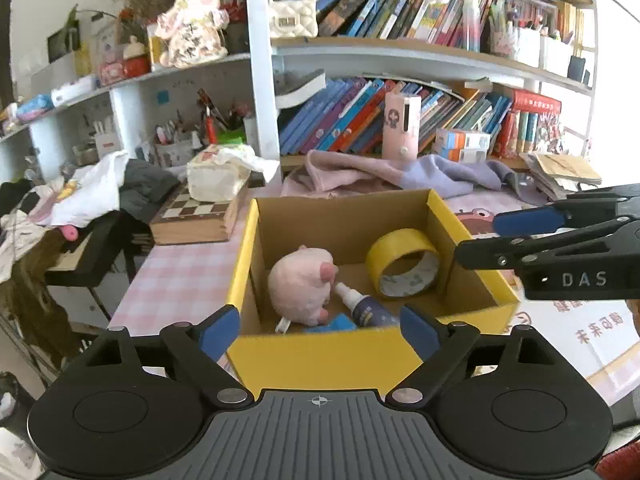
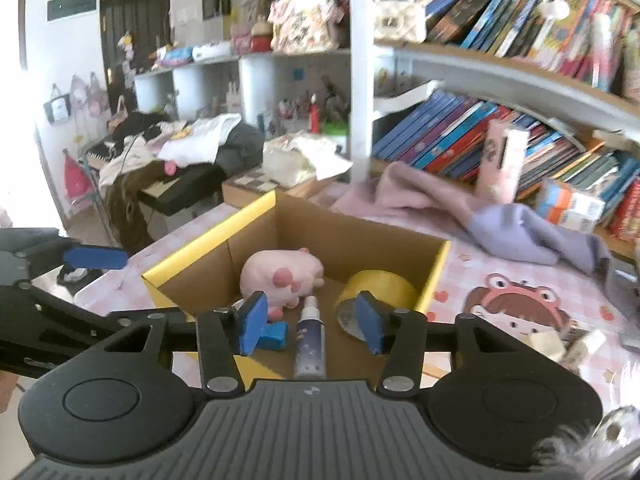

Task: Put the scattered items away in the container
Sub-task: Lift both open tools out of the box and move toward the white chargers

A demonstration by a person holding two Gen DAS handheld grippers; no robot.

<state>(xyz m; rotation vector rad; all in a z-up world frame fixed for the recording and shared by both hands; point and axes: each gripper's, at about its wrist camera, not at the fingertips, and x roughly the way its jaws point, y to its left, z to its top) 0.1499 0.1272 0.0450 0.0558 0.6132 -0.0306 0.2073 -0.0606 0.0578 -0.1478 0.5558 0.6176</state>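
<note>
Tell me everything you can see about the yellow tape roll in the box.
The yellow tape roll is a wide ring of glossy yellow tape on a pale, patterned inner core. It rests tilted on its edge, its hollow facing the cameras, inside the cardboard box, in the corner by the right-hand wall. It seems to lean against that wall. The pink plush toy and small dark bottle lie apart from it, to its left. Neither claw holds it.

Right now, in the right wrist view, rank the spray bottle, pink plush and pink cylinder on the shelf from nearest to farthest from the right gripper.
1. Spray bottle, in the box, between the right gripper's open fingers.
2. Pink plush, behind it, box left.
3. Pink cylinder, far right, against the books.
</note>
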